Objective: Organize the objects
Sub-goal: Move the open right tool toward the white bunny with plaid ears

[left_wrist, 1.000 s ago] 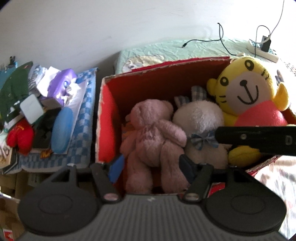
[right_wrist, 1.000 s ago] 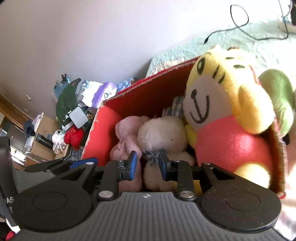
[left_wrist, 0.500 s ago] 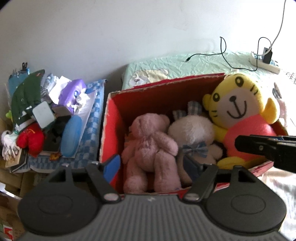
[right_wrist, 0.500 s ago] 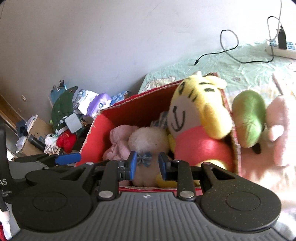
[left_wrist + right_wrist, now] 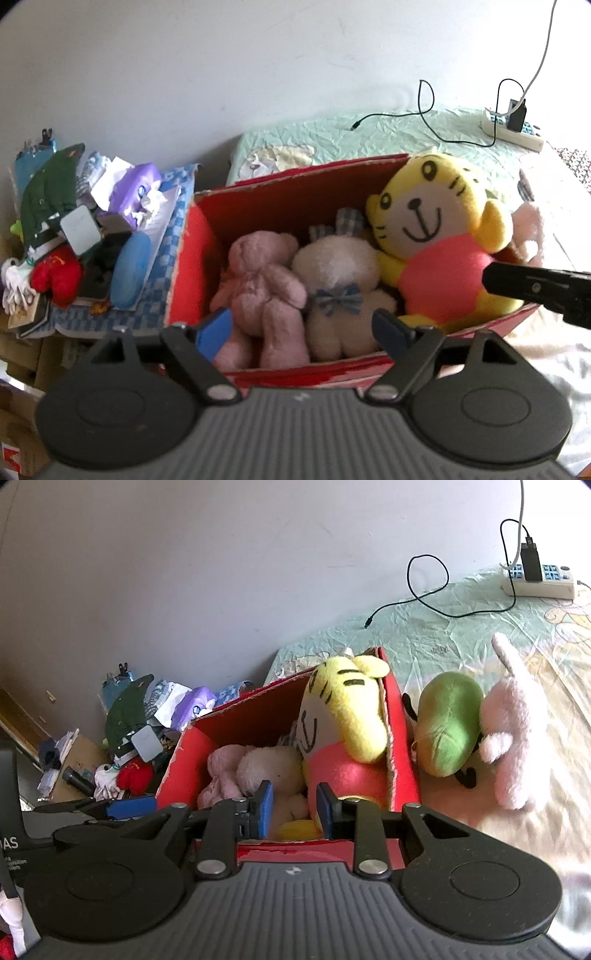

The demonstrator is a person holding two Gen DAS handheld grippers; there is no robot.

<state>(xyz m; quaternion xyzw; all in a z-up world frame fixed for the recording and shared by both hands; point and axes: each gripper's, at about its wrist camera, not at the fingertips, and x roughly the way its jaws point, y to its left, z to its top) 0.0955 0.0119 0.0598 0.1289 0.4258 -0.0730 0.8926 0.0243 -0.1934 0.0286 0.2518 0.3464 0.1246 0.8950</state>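
A red cardboard box (image 5: 190, 266) stands on the bed with three plush toys inside: a pink bear (image 5: 266, 280), a cream bunny (image 5: 340, 273) and a yellow tiger (image 5: 432, 236). My left gripper (image 5: 301, 330) hovers over the box's near rim, its jaws opening, with nothing gripped between them. My right gripper (image 5: 294, 805) hangs over the near rim (image 5: 295, 849) with a narrow gap, open and holding nothing. Right of the box, on the bed, lie a green plush (image 5: 447, 723) and a pale pink plush (image 5: 513, 731).
Left of the box is a heap of clutter (image 5: 74, 236) on a blue checked cloth. A power strip (image 5: 539, 581) with a black cable (image 5: 424, 590) lies on the far side of the bed by the wall.
Both grippers have pulled back and up from the box, so it looks smaller. The left jaws have spread wider. The green and pink plush have come into the right wrist view.
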